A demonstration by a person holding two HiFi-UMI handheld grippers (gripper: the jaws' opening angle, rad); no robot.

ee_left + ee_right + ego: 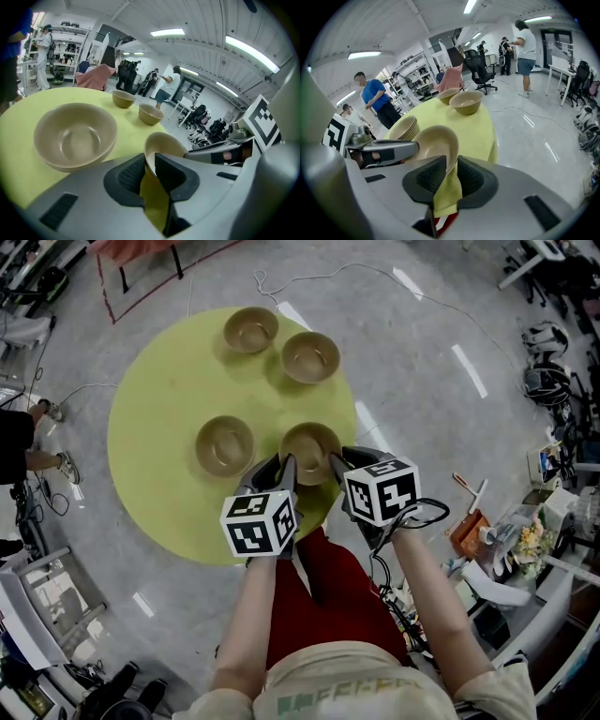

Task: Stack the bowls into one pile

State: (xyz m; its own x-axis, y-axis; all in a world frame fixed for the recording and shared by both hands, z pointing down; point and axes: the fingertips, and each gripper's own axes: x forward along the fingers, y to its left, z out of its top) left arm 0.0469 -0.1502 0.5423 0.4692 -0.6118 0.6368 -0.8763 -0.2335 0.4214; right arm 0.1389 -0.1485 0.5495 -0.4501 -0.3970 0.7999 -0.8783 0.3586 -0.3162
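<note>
Left claw, right claw side by side, each pinching near bowl rim.

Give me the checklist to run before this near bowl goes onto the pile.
1. Left gripper shut on near bowl rim: ok.
2. Right gripper shut on its opposite rim: ok.
3. Pile upright, mouth up, beside it: ok.
4. Table between bowl and pile bare: ok.
5. Far bowls apart from that route: ok.
6. Grip firm enough to lift: cannot tell.
</note>
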